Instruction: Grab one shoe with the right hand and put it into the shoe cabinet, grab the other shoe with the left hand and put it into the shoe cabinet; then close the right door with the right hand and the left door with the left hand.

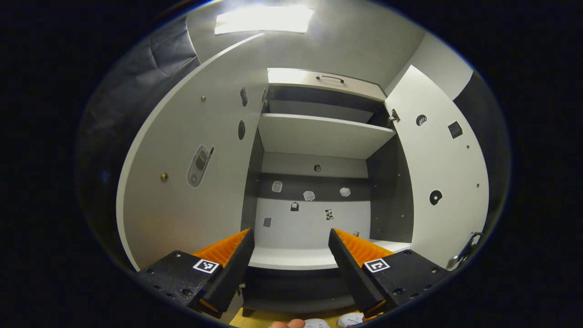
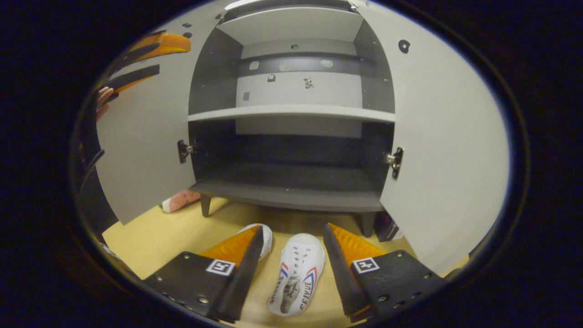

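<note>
On the wooden floor in front of the cabinet lies a white shoe (image 2: 298, 273) with red and blue stripes, toe towards the cabinet, between the spread fingers of my right gripper (image 2: 293, 228), which is open and does not touch it. The second white shoe (image 2: 266, 238) lies just left of it, mostly hidden behind my left finger. The shoe cabinet (image 2: 291, 196) stands with both doors swung wide and its shelves bare. My left gripper (image 1: 290, 233) is open, held higher and facing the cabinet's middle shelf (image 1: 291, 257); both shoe toes (image 1: 350, 320) peek in at the bottom.
The left door (image 2: 141, 136) and right door (image 2: 446, 150) flank the opening. My left gripper (image 2: 150, 59) and the hand (image 2: 104, 98) holding it are beside the left door. A pink object (image 2: 180, 200) lies under that door. A dark item (image 2: 387, 228) sits by the right cabinet leg.
</note>
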`<state>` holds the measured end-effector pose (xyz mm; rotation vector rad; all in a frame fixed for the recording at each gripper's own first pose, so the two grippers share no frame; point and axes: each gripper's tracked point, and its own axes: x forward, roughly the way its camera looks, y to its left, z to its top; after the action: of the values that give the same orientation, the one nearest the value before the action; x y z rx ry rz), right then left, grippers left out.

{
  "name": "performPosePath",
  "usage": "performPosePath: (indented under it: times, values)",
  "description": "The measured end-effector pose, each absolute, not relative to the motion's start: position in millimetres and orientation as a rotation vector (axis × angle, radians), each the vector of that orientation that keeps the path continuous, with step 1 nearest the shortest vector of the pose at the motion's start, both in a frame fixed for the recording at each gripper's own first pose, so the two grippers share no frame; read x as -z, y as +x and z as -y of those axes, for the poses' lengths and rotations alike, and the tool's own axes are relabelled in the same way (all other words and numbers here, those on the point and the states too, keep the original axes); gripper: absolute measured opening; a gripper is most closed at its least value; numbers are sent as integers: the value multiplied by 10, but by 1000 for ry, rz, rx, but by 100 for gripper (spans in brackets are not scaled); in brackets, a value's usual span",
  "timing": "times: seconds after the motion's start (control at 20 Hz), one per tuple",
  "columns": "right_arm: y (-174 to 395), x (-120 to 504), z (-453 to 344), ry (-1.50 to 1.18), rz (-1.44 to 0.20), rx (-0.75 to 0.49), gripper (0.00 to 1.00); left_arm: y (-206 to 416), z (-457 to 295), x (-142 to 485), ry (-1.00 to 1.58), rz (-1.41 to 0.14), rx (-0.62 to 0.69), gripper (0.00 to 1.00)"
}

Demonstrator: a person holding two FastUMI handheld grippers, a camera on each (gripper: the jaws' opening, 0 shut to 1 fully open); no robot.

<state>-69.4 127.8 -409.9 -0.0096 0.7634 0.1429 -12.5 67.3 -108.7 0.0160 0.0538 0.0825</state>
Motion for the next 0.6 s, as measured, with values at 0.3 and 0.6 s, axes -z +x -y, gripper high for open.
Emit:
performPosePath:
  times: [0.3, 0.6]
  values:
    - [-887, 4723, -1379, -51, -920, -179, 72, -32, -671, 1396, 21, -98, -46, 100]
    - [-1078, 5129, -1407, -113, -1045, -210, 72, -5, -572, 1481, 6, -116, -9, 99]
